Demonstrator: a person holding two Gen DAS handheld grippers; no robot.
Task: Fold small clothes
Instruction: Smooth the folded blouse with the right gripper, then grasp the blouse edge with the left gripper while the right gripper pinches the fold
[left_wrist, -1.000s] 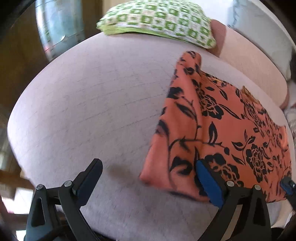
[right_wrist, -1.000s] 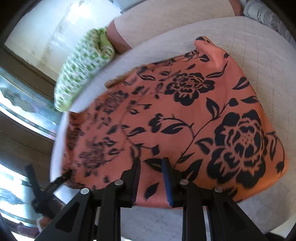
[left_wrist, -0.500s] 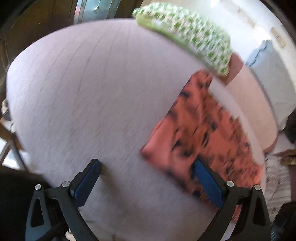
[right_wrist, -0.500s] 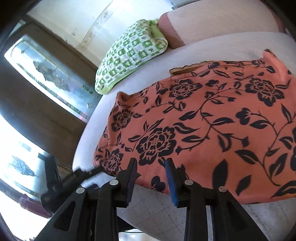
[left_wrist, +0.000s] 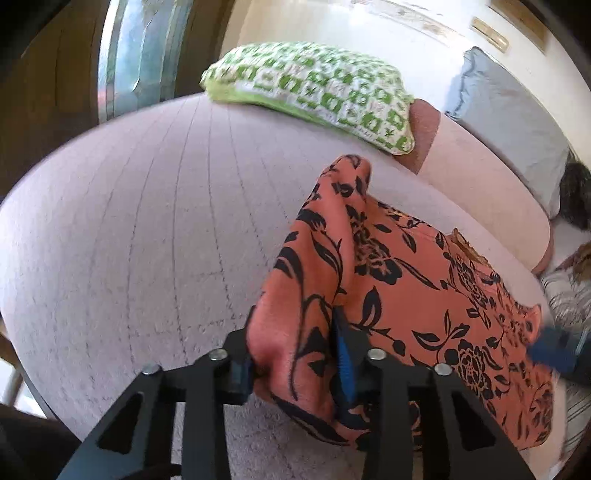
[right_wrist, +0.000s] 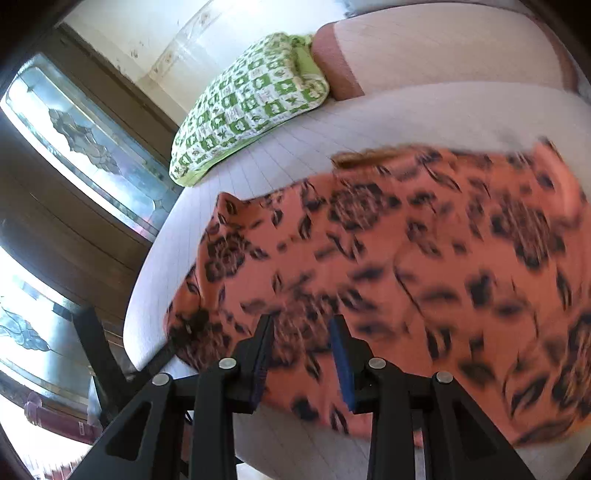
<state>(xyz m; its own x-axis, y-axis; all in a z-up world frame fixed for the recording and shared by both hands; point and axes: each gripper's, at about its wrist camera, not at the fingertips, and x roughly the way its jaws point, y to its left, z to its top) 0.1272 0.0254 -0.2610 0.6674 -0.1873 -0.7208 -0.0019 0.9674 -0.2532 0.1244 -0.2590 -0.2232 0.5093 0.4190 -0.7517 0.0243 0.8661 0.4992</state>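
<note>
While L fingers (left_wrist: 343, 354) just clenched garment (left_wrist: 413, 291) corner, R fingers (right_wrist: 341, 365) just released.

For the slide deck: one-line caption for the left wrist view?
Left gripper fingers, just closed, pinch a bunched corner of the orange floral garment on the quilted bed.

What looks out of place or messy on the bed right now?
The orange floral garment is not lying flat: its near corner is bunched into a thick wad between the left gripper fingers, and a far corner curls up. The green checked pillow and the mattress look ordinary.
</note>
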